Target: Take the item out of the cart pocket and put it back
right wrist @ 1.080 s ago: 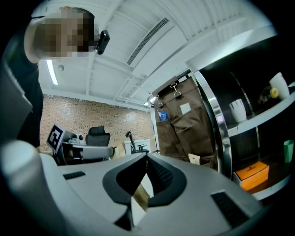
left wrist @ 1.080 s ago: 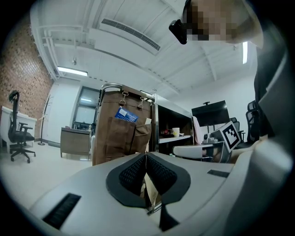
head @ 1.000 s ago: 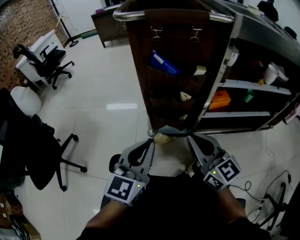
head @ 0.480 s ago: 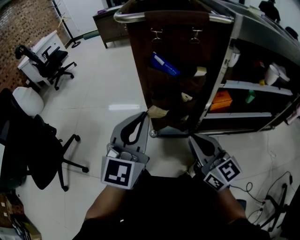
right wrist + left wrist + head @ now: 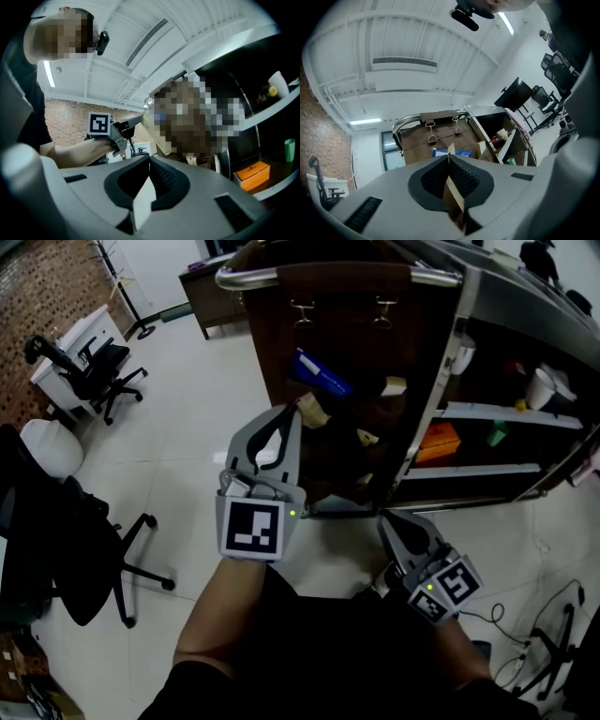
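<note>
A brown fabric pocket organizer (image 5: 349,343) hangs from clips on the end of the cart. My left gripper (image 5: 292,418) is raised in front of its upper pockets and is shut on a flat tan packet (image 5: 313,410), which sticks out past the fingertips. In the left gripper view the tan packet (image 5: 451,149) pokes up between the closed jaws of the left gripper (image 5: 450,163), with the organizer (image 5: 440,138) behind. A blue packet (image 5: 320,373) and a beige item (image 5: 395,385) sit in the pockets. My right gripper (image 5: 391,521) stays low near the cart's base, shut, with nothing seen in it.
The cart's metal handle bar (image 5: 251,276) runs above the organizer. Its side shelves hold an orange box (image 5: 439,439), a green bottle (image 5: 497,432) and white cups (image 5: 544,386). Office chairs (image 5: 92,371) (image 5: 66,531) stand on the left. Cables (image 5: 553,638) lie on the floor at right.
My left gripper has lifted the tan packet from near the cart's base up to the upper pockets. The right gripper has stayed where it was.
</note>
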The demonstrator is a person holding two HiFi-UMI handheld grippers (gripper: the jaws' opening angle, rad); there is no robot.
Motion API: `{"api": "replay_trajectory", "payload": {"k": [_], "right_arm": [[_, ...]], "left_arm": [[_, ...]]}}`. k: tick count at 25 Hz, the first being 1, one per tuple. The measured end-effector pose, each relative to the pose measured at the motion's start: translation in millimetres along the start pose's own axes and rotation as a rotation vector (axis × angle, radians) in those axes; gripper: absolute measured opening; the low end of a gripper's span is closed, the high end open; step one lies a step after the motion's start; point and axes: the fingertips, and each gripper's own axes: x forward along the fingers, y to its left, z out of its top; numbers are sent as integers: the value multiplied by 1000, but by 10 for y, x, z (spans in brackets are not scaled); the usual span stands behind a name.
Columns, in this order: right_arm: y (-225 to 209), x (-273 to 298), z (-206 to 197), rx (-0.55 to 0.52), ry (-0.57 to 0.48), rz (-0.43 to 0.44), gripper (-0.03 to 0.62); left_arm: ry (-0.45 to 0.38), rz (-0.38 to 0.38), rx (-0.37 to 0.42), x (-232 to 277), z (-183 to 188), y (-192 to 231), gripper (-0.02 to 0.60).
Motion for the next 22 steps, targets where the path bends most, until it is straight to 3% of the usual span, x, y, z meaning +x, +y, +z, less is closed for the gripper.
{"api": "replay_trajectory", "payload": {"k": [6, 9, 22], "right_arm": [[-52, 15, -39, 5, 16, -5, 17], [-76, 25, -50, 3, 21, -7, 17], [-103, 34, -116, 4, 47, -13, 17]], "left_arm": [[13, -11, 44, 239, -312, -29, 0], [61, -21, 47, 315, -523, -96, 0], [280, -51, -79, 669, -1573, -214, 1]]}}
